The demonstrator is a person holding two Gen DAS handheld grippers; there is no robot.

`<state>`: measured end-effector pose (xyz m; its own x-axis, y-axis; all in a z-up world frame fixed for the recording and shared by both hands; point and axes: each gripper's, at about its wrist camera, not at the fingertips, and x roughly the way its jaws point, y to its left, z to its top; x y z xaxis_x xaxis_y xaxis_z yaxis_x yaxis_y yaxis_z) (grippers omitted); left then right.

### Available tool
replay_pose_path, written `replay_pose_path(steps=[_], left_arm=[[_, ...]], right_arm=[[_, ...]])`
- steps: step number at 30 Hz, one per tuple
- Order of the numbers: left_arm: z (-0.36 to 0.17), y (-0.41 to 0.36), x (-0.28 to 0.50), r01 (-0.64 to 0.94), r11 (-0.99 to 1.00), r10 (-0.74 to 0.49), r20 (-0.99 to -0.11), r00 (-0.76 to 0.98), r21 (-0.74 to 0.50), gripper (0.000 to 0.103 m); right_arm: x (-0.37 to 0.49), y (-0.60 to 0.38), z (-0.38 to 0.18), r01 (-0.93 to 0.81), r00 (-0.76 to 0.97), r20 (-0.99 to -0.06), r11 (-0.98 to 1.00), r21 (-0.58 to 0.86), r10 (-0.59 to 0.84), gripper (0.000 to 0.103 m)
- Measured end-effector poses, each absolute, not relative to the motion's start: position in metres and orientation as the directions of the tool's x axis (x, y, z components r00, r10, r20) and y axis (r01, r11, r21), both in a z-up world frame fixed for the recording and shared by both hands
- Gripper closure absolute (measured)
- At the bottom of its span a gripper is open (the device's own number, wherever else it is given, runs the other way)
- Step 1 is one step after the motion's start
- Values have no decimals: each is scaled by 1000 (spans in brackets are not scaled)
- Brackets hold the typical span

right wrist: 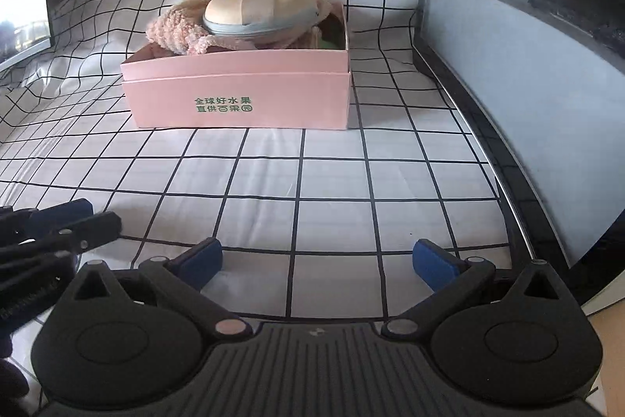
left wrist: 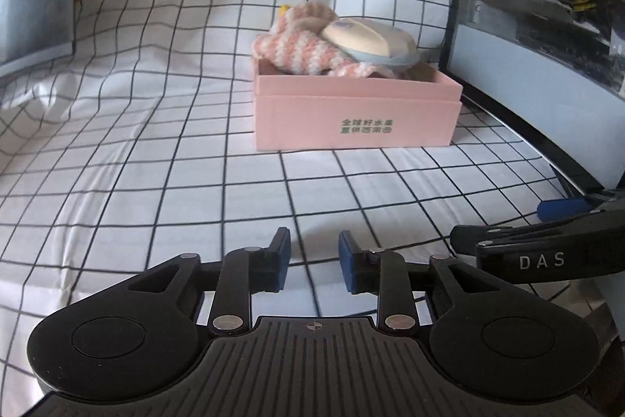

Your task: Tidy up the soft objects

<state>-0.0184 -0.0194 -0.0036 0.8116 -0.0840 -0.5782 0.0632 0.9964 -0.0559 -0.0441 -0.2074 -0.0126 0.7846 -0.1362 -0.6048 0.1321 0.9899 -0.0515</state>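
Each tool is matte black plastic: a ribbed central body, two round housings with circular recesses, and linkage arms pinned by silver rivets. The left tool (left wrist: pixel 314 260) and right tool (right wrist: pixel 316 262) carry blue finger pads; one arm reads "DAS" in white.

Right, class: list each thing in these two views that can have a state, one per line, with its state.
Pink cardboard box: open, lidless, heaped above its rim.
Pink-and-white knitted cloth: in the box, draped over its rim.
Cream-and-blue padded pouch: lying on top of the pile.
Left gripper: open, empty.
Right gripper: open wide, empty.
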Motion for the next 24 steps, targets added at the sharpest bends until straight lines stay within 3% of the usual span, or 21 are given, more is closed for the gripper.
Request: replay_pose_path(steps=[7,13,24], left_arm=[[-5,-25,-6,43,995,-88,-576,812,-91,72],[-6,-41,-3,37,999,-27,-585,811,6,71],[-6,-34,-1,29,999,-46,-583,811,-38,72]], right_arm=[[-31,-213,-17,144,818,-556,988,-50,-147,0],[-29,-210,-17,151,822,-549,987,-51,-154,0],[-31,-209,-18,150,833,-532,988,-47,-152,0]])
